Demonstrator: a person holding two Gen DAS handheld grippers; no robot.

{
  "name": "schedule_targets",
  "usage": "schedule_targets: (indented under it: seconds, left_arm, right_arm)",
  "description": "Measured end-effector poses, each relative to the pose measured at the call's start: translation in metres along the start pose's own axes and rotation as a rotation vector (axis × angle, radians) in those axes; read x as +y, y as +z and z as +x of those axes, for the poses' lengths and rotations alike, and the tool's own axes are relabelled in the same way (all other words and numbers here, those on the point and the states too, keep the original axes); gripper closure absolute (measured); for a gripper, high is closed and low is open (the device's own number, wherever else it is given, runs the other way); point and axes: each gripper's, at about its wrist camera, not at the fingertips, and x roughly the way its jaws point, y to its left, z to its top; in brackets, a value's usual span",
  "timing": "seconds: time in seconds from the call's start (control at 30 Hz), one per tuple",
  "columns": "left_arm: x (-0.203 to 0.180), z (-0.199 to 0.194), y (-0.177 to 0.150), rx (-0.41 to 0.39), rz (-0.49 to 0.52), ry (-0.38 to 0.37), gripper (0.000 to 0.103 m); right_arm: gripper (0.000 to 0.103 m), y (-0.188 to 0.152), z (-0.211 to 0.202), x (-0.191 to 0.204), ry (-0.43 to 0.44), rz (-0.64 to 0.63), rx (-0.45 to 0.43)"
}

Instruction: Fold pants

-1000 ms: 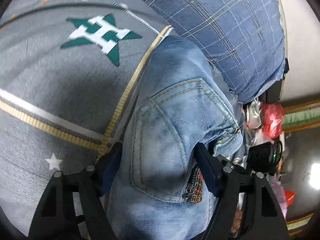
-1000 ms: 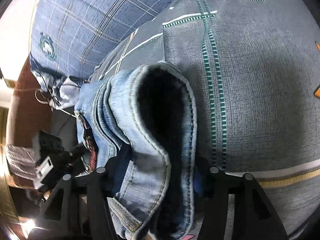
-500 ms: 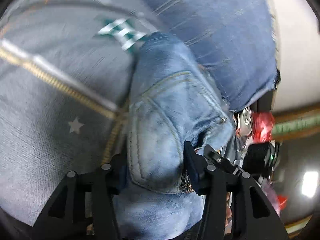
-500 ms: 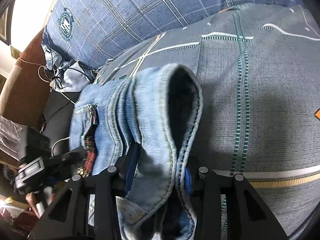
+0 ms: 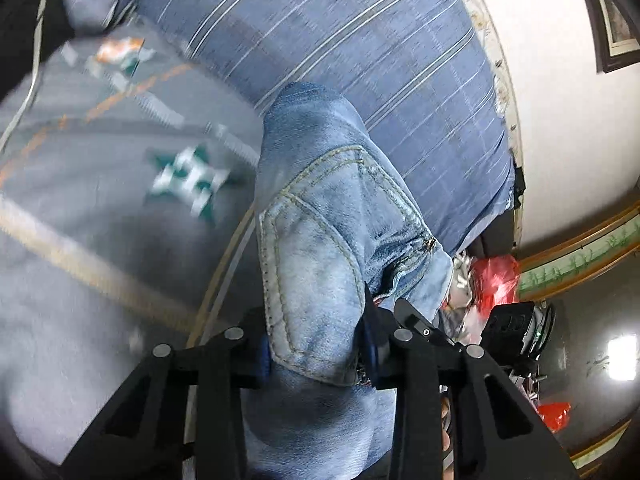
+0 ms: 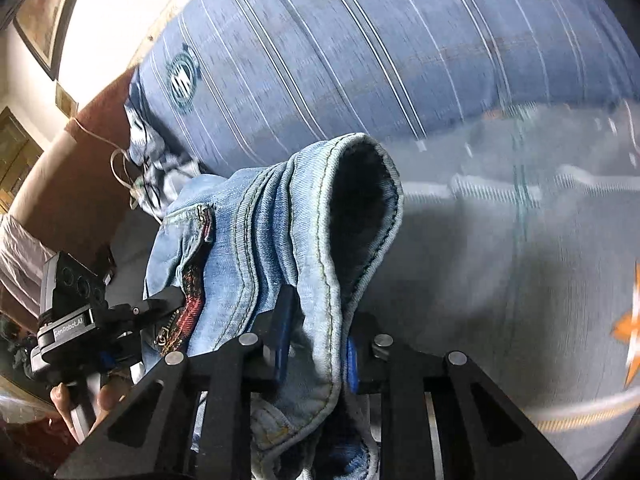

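Light blue denim pants [image 5: 328, 240] hang bunched between both grippers above a grey bed sheet [image 5: 100, 240]. My left gripper [image 5: 316, 344] has its jaws closing, with the blue pads pressed on the back-pocket part. In the right wrist view the waistband of the pants [image 6: 272, 220] gapes open, showing its dark inside. My right gripper [image 6: 318, 344] also has its jaws closing, its pads pinching the waistband edge. The left gripper [image 6: 168, 300] shows there at the left, gripping the fly area, with a person's hand [image 6: 80, 400] under it.
A big blue plaid pillow [image 5: 360, 40] lies just behind the pants, against a white wall [image 5: 560, 100]. Red plastic bags [image 5: 494, 280] and clutter sit beside the bed on the right. A brown padded headboard [image 6: 72, 180] and loose cords [image 6: 124, 172] are at the left.
Both pairs of jaws have narrowed onto the denim. Both grippers have risen and tipped up, lifting the pants off the sheet, so more pillow and wall are in view.
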Motion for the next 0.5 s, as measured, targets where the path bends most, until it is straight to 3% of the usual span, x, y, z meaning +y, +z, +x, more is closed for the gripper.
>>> schedule_targets:
  seconds: [0.1,0.2,0.3,0.4,0.5]
  left_arm:
    - [-0.014,0.0,0.034,-0.033,0.03,0.003,0.067]
    - [-0.009,0.009,0.048,-0.056,0.041,0.0,0.067]
    - [0.011,0.033,0.048,-0.057,0.012,0.003,0.067]
    - [0.023,0.06,0.052,0.001,-0.002,0.059,0.067]
    - [0.026,0.068,0.051,0.011,-0.006,0.057,0.067]
  right_arm:
    - [0.081,0.036,0.003,0.009,0.017,-0.019,-0.02]
    - [0.081,0.058,0.016,0.01,0.025,-0.034,-0.037]
    - [0.081,0.055,0.037,-0.01,0.058,0.013,-0.056]
    - [0.081,0.059,0.066,-0.036,0.045,0.107,0.002]
    - [0.081,0.063,0.075,-0.051,0.052,0.167,0.017]
